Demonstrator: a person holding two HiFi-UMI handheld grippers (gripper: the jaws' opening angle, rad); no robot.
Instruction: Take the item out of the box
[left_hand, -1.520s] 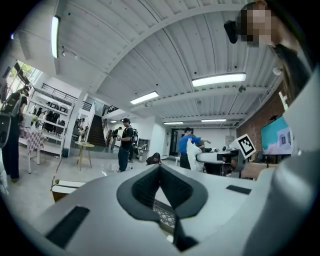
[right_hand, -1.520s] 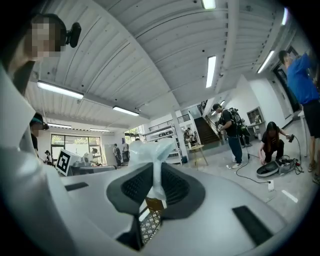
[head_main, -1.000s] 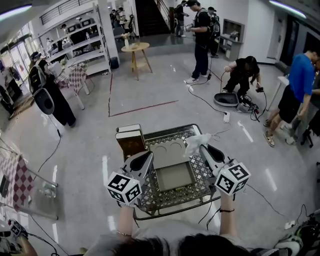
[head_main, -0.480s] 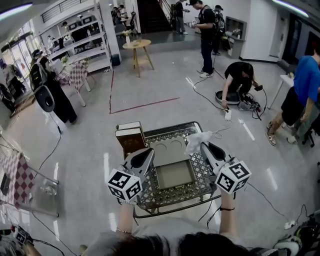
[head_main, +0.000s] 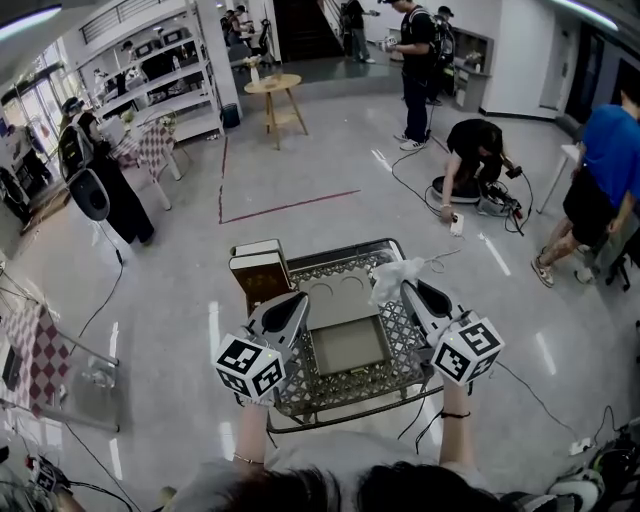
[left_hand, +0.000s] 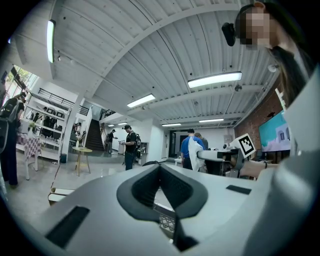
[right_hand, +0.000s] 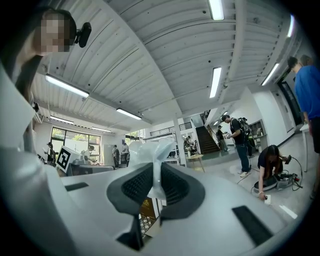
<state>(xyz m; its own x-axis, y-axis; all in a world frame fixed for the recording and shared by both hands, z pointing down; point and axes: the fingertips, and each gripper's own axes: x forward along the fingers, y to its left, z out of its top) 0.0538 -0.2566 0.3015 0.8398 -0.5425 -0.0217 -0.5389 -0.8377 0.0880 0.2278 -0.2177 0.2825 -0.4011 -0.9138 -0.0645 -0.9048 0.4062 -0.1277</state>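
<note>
An open shallow box (head_main: 348, 349) lies on a metal lattice table (head_main: 398, 335), and its grey inside looks bare. Its lid or insert (head_main: 335, 300), with two round recesses, lies just beyond it. My right gripper (head_main: 404, 289) hovers over the table's right side, shut on a crumpled white plastic wrapper (head_main: 392, 277). In the right gripper view the wrapper (right_hand: 150, 151) stands pinched between the dark pads (right_hand: 134, 186). My left gripper (head_main: 297, 301) hangs above the box's left edge. Its jaws (left_hand: 160, 168) meet at the tips with nothing between them.
A brown box with a pale top (head_main: 258, 276) stands at the table's far left corner. Several people stand or crouch on the glossy floor beyond, with cables (head_main: 420, 190), a round stool table (head_main: 273, 92) and shelving (head_main: 160, 80). A checkered-cloth table (head_main: 25, 350) is at left.
Both grippers hold almost still, with the wrapper staying in the right one. The head view has tilted slightly, and people in the background have shifted.
</note>
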